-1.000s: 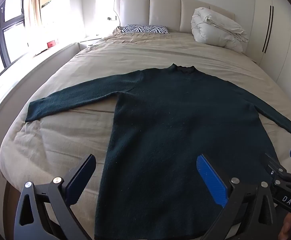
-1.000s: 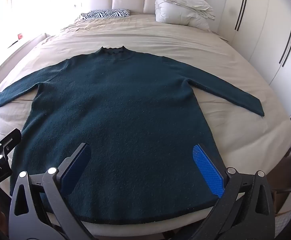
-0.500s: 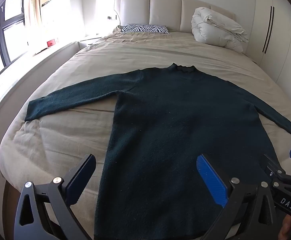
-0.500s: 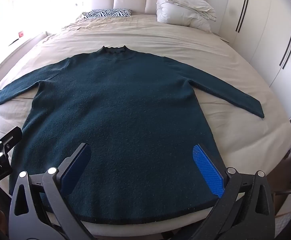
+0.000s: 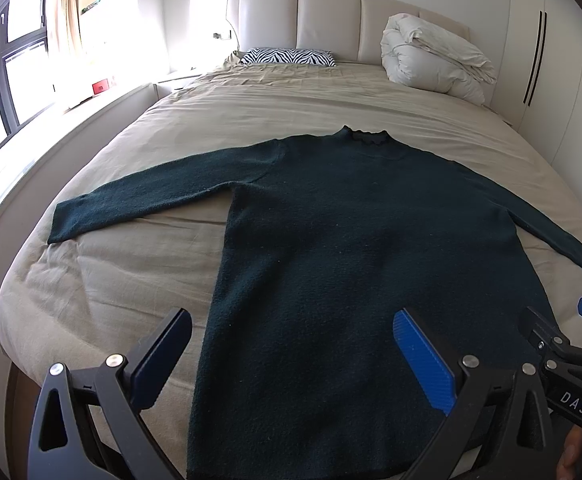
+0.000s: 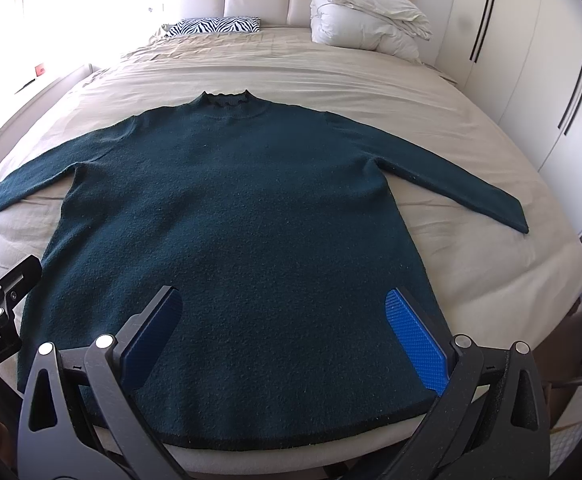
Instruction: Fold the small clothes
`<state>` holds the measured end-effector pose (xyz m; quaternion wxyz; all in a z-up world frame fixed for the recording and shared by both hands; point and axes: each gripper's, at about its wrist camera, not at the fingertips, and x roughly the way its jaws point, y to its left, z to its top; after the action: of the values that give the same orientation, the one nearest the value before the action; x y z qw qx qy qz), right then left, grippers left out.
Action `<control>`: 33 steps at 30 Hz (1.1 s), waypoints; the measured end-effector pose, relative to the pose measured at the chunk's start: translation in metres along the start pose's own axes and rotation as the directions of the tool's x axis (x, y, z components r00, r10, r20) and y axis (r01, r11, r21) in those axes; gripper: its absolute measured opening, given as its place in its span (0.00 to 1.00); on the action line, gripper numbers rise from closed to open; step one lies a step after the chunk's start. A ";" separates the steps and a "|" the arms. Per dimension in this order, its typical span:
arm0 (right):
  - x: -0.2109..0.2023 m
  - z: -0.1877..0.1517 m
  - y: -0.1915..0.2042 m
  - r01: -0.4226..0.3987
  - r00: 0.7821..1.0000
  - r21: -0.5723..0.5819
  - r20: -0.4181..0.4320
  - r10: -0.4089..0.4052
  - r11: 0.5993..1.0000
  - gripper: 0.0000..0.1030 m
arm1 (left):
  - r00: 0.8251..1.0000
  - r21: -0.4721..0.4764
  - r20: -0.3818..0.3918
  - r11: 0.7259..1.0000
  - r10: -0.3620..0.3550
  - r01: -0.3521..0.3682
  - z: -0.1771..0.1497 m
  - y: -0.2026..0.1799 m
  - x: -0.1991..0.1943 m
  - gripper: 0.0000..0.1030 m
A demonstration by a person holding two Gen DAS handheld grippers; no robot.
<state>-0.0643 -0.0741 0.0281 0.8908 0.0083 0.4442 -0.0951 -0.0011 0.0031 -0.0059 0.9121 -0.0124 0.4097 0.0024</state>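
1. The sweater (image 6: 235, 216) lies flat on the bed (image 5: 103, 280), sleeves spread.
2. Left gripper (image 5: 291, 356) and right gripper (image 6: 283, 332) hang wide above the hem, holding nothing.
3. Risk: thick knit may slip, or the sheet is pinched too.

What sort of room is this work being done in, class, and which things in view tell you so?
Most likely a bedroom: a wide bed with a padded headboard, a zebra-print pillow, and a folded duvet.
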 end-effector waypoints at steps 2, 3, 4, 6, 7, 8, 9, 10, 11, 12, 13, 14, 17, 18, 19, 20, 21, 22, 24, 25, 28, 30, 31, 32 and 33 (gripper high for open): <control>0.000 0.000 0.000 0.000 1.000 0.002 0.001 0.000 1.000 1.00 | 1.000 0.000 -0.001 1.000 0.001 -0.001 -0.002 0.001 0.002 1.00; 0.000 0.000 -0.001 0.000 1.000 0.002 0.000 0.000 1.000 1.00 | 1.000 -0.001 0.000 1.000 0.001 -0.001 -0.003 0.001 0.002 1.00; 0.000 0.000 -0.001 -0.001 1.000 0.002 0.001 0.001 1.000 1.00 | 1.000 0.000 -0.001 1.000 0.000 0.000 -0.003 0.001 0.003 1.00; 0.000 0.000 -0.001 0.000 1.000 0.002 0.000 0.000 1.000 1.00 | 1.000 -0.001 -0.001 1.000 0.001 -0.001 -0.004 0.001 0.004 1.00; 0.000 0.000 -0.001 -0.002 1.000 0.003 0.000 0.002 1.000 1.00 | 1.000 -0.002 -0.003 1.000 0.001 -0.001 -0.002 -0.003 0.004 1.00; 0.000 0.000 -0.002 -0.002 1.000 0.003 0.000 0.002 1.000 1.00 | 1.000 -0.001 -0.004 1.000 0.001 -0.001 -0.002 -0.003 0.004 1.00; 0.000 0.000 -0.002 -0.002 1.000 0.004 0.000 0.002 1.000 1.00 | 1.000 -0.001 -0.004 1.000 0.001 -0.001 -0.001 -0.003 0.003 1.00; 0.000 -0.001 -0.002 -0.002 1.000 0.004 0.000 0.002 1.000 1.00 | 1.000 0.000 -0.004 1.000 0.002 -0.002 -0.001 -0.003 0.003 1.00; 0.000 -0.001 -0.002 -0.003 1.000 0.003 0.000 0.003 1.000 1.00 | 1.000 -0.001 -0.004 1.000 0.001 -0.001 -0.001 -0.003 0.003 1.00; 0.000 -0.001 -0.002 -0.002 1.000 0.005 0.000 0.002 1.000 1.00 | 1.000 0.000 -0.004 1.000 0.000 0.000 -0.002 -0.004 0.004 1.00; 0.000 -0.001 -0.003 -0.003 1.000 0.006 0.000 0.003 1.000 1.00 | 1.000 0.000 -0.003 1.000 0.000 0.000 -0.002 -0.003 0.004 1.00; 0.000 -0.002 -0.004 -0.003 1.000 0.007 -0.001 0.003 1.000 1.00 | 1.000 -0.001 -0.003 1.000 0.000 0.000 -0.001 -0.003 0.004 1.00; 0.000 -0.002 -0.004 -0.002 1.000 0.008 0.001 0.002 1.000 1.00 | 1.000 -0.001 -0.004 1.000 0.000 0.000 -0.001 -0.003 0.003 1.00; 0.000 -0.002 -0.004 -0.002 1.000 0.008 0.001 0.002 1.000 1.00 | 1.000 -0.001 -0.004 1.000 0.000 0.000 -0.002 -0.003 0.004 1.00; 0.000 -0.002 -0.004 -0.002 1.000 0.008 0.001 0.002 1.000 1.00 | 1.000 -0.002 -0.004 1.000 0.000 0.000 -0.001 -0.003 0.003 1.00; 0.000 -0.002 -0.004 -0.001 1.000 0.008 0.001 0.001 1.000 1.00 | 1.000 -0.002 -0.004 1.000 0.001 -0.001 -0.001 -0.003 0.004 1.00; 0.000 -0.002 -0.004 -0.002 1.000 0.008 0.000 0.002 1.000 1.00 | 1.000 -0.002 -0.004 1.000 0.001 -0.001 -0.001 -0.003 0.003 1.00; 0.000 -0.002 -0.004 -0.002 1.000 0.009 0.000 0.002 1.000 1.00 | 1.000 -0.002 -0.003 1.000 0.000 0.000 -0.002 -0.003 0.004 1.00; 0.000 -0.002 -0.004 -0.002 1.000 0.009 0.001 0.002 1.000 1.00 | 1.000 -0.002 -0.004 1.000 0.000 0.000 -0.001 -0.003 0.003 1.00; 0.000 -0.002 -0.004 -0.002 1.000 0.008 0.001 0.002 1.000 1.00 | 1.000 -0.002 -0.004 1.000 0.001 -0.001 -0.001 -0.003 0.003 1.00; 0.000 -0.002 -0.004 -0.001 1.000 0.008 0.001 0.001 1.000 1.00 | 1.000 -0.002 -0.005 1.000 -0.001 0.001 -0.001 -0.003 0.004 1.00; 0.000 -0.002 -0.004 -0.002 1.000 0.009 0.000 0.002 1.000 1.00 | 1.000 -0.002 -0.005 1.000 -0.002 0.002 -0.002 -0.003 0.005 1.00; 0.000 -0.002 -0.004 -0.001 1.000 0.009 0.000 0.001 1.000 1.00 | 1.000 -0.002 -0.004 1.000 -0.001 0.001 -0.001 -0.003 0.003 1.00; 0.000 -0.002 -0.004 -0.001 1.000 0.008 0.000 0.001 1.000 1.00 | 1.000 -0.002 -0.004 1.000 -0.001 0.001 -0.002 -0.003 0.004 1.00; 0.000 -0.002 -0.004 -0.002 1.000 0.008 0.000 0.002 1.000 1.00 | 1.000 -0.002 -0.004 1.000 -0.001 0.001 -0.001 -0.003 0.003 1.00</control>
<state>-0.0667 -0.0777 0.0270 0.8908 0.0122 0.4439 -0.0961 0.0005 0.0002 -0.0090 0.9112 -0.0136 0.4117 0.0025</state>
